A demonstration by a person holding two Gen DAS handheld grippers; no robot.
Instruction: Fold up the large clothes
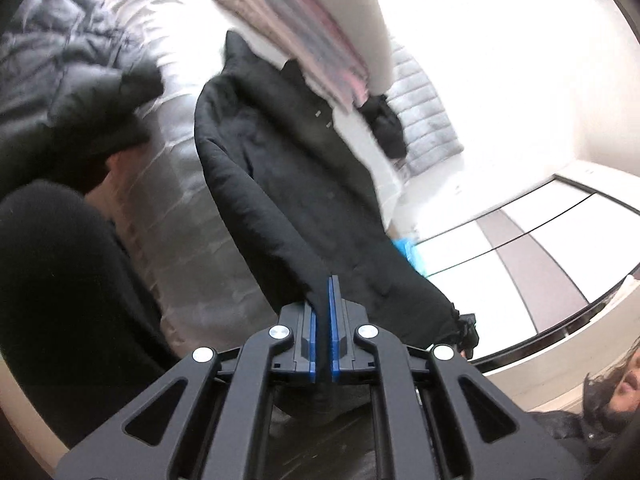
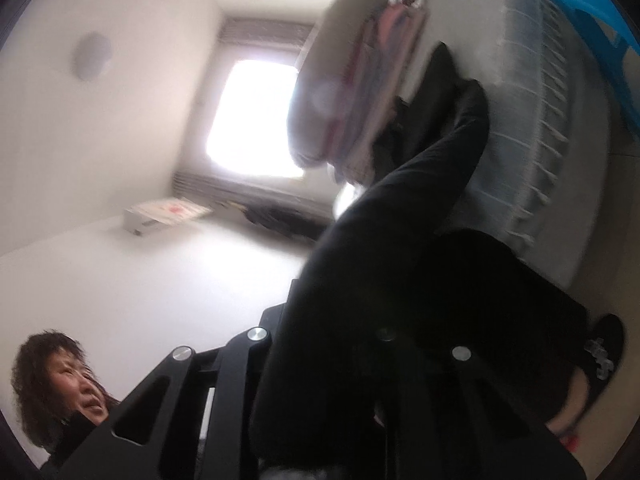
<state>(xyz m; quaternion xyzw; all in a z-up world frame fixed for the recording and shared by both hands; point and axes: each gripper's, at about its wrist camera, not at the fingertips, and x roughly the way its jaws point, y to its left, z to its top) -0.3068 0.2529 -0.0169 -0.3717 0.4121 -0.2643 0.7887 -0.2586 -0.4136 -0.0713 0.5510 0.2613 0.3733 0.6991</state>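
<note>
The left tool (image 1: 323, 308) is clamped on a fold of the black coat (image 1: 288, 168), its blue pads pressed together with dark cloth pinched between them. From there the coat stretches away across the bed (image 1: 180, 184), its collar at the far end near a stack of folded clothes (image 1: 304, 40). In the right wrist view the same black coat (image 2: 400, 240) drapes over the right tool (image 2: 344, 320) and hides its fingers; the jaws seem drawn nearly together on the cloth, though the pads cannot be seen. The step in hand looks like lifting one end of the coat with both tools, ahead of laying it flat or bringing that end over toward the collar. The next move calls for both grips to hold and travel evenly, so the heavy padded cloth does not slip or twist. Both views are blurred. A grey quilted jacket (image 1: 60, 52) at the far left is cut off by the frame, and how much of the coat rests on the bed cannot be made out.
</note>
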